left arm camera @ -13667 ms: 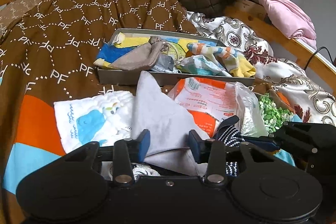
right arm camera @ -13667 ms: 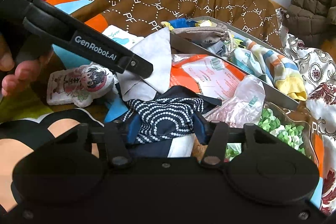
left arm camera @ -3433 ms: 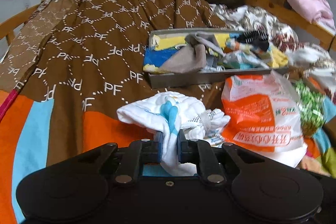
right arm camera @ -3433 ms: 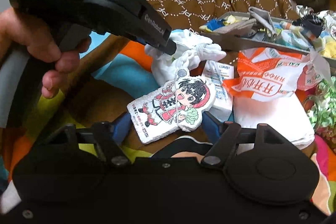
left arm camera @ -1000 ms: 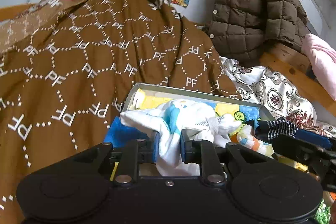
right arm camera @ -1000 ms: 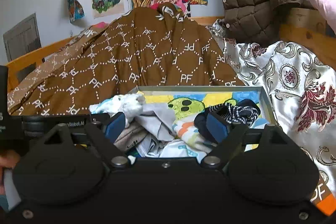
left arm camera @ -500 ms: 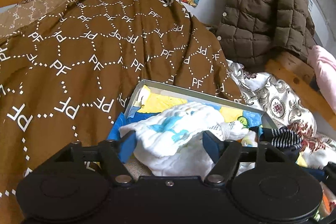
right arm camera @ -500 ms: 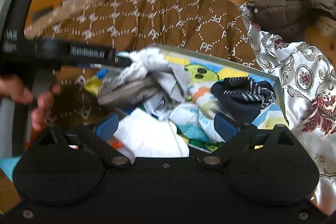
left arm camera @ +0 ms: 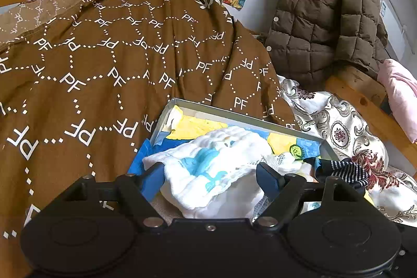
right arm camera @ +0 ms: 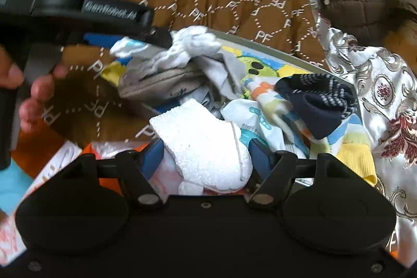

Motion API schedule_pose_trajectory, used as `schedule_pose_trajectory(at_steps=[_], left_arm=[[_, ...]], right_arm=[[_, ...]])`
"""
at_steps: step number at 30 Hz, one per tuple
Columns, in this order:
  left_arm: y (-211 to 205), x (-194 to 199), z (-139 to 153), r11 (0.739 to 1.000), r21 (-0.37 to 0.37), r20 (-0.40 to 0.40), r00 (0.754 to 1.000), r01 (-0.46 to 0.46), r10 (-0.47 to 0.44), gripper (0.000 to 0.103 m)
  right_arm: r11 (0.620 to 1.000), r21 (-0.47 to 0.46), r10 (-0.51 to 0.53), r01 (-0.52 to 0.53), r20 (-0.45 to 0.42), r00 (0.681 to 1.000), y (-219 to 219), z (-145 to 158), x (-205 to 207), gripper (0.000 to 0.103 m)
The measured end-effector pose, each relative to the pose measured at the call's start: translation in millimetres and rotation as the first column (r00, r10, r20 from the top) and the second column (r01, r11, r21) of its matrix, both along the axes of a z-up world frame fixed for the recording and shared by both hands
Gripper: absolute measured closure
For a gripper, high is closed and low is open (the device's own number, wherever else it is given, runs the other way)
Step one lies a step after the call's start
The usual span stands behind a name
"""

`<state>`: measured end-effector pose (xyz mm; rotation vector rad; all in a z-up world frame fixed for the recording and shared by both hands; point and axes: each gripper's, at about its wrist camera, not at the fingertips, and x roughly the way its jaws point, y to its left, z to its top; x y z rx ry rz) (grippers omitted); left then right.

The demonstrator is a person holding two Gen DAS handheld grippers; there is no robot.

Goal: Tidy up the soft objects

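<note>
The left claw [left arm camera: 209,177] stands wide open and holds nothing; the white cloth [left arm camera: 216,168] with pale blue print lies loose between its fingers, on top of the pile in the grey tray [left arm camera: 245,117]. The tray rests on a bed covered by a brown patterned blanket [left arm camera: 104,64]. To finish this step well, the left claw should probably lift straight back so a finger does not snag a fold and drag the cloth out over the rim. The cloth looks thick, quilted and crumpled, bunched rather than folded. The right claw [right arm camera: 206,155] is also spread open, around a white fluffy sock [right arm camera: 203,139] near the tray's front edge; whether its fingers touch it cannot be told.
</note>
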<state>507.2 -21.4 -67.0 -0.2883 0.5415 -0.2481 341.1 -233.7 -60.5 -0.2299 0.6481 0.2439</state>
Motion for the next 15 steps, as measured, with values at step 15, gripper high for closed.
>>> schedule_pose_trajectory(at_steps=[15], left_arm=[[-4,-6,7,1.000,0.000,0.002,1.000,-0.021,0.021,0.022]], right_arm=[[0.989,-0.013,-0.142,0.145,0.138,0.980,-14,-6,21,0.041]])
